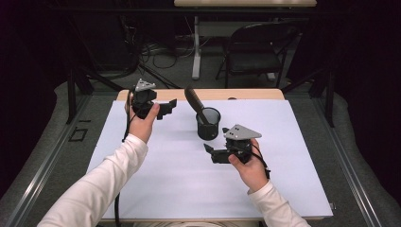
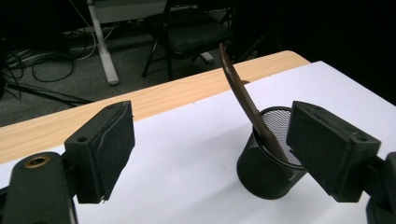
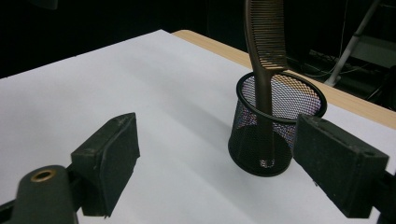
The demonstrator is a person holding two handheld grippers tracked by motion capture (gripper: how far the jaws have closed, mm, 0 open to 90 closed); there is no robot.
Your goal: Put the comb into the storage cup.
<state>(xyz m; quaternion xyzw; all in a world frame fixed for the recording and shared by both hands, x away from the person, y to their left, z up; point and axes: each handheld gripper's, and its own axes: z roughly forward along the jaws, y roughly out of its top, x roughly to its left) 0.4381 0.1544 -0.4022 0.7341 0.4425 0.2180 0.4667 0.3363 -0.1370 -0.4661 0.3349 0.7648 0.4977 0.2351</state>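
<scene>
One brown comb (image 3: 265,42), fine-toothed, leaning handle-down in black mesh cup (image 3: 280,140)

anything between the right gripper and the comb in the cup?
Nothing visible. The right gripper hangs open beside the mesh cup, with bare white sheet between them. The comb stands handle-down in the cup, leaning on its rim, teeth end free above.

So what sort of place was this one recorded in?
Most likely a lab or studio set up for recording, not a home. A wooden table covered with a white sheet stands among dark curtains. Behind it are a folding chair and loose cables on a grey carpeted floor.
</scene>
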